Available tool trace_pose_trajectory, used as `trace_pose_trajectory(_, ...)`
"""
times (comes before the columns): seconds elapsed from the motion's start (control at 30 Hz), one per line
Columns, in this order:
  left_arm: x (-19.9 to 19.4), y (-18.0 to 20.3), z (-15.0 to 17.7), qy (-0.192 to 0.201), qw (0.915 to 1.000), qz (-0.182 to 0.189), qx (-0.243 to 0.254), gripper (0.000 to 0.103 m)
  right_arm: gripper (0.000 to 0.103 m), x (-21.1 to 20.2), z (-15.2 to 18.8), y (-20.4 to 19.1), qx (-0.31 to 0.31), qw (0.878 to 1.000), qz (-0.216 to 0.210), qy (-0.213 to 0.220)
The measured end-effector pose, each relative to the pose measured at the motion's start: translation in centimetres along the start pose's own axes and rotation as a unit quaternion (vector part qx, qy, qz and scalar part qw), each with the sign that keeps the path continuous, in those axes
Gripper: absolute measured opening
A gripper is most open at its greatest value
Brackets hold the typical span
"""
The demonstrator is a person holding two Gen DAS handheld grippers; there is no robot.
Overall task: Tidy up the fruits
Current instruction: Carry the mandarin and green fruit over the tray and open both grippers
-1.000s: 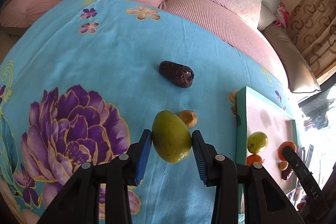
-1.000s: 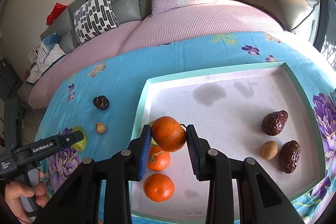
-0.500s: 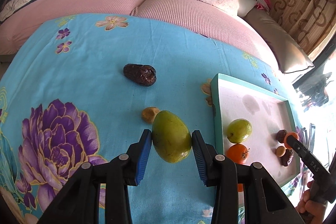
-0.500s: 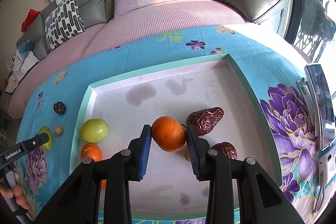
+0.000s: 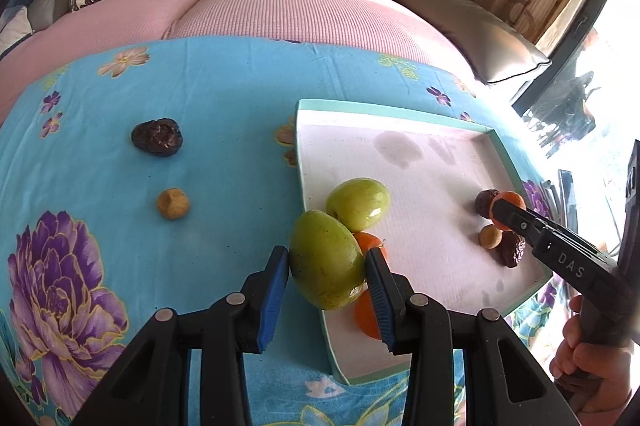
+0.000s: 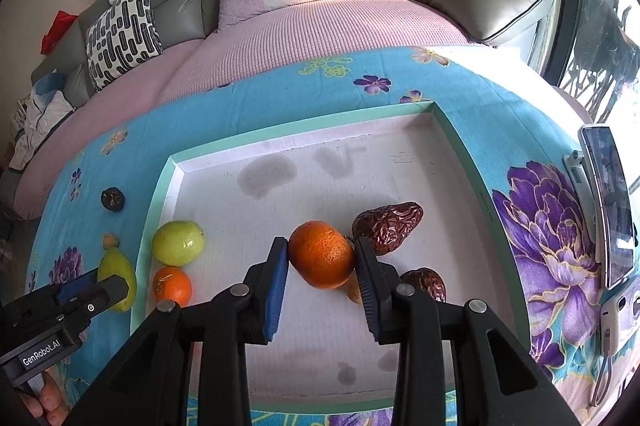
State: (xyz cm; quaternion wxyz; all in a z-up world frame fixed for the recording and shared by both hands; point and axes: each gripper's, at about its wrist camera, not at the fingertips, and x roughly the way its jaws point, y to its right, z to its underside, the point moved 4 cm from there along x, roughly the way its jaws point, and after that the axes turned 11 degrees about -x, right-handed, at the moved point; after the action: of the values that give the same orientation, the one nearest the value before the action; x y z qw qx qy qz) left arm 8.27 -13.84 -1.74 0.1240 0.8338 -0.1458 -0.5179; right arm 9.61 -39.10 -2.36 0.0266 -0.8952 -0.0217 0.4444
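The left gripper (image 5: 327,272) clamps an oval green mango (image 5: 325,260) above the near-left rim of the shallow teal-edged white tray (image 5: 400,114); the right gripper (image 6: 321,262) pinches a round orange tangerine (image 6: 321,253) beside 2 wrinkled dates (image 6: 387,227). Lower each gently beside its own kind before releasing

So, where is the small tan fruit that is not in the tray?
The small tan fruit lies on the blue cloth, left of the tray, just nearer than the dark date.
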Motion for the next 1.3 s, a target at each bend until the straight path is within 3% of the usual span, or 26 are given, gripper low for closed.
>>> trace_pose_trajectory(0.4,1.3,1.4,1.4,-0.023,0.9991,-0.015,0.034,0.042,0.035,1.2,0.8,-1.1,-0.019,0.999,-0.013,-0.032)
trace_pose_trajectory(0.63,1.4,1.2,1.3,-0.025,0.999,-0.015,0.033,0.042,0.036,3.2,1.8,-1.3,-0.024,0.997,-0.008,-0.073)
trace_pose_trajectory(1.03,1.8,1.3,1.5,-0.032,0.9988,-0.015,0.033,0.042,0.036,3.1,2.0,-1.4,-0.034,0.996,0.001,-0.078)
trace_pose_trajectory(1.3,1.7,1.2,1.4,-0.037,0.9989,-0.006,0.027,0.043,0.041,1.7,1.3,-1.5,-0.037,0.998,0.009,-0.054)
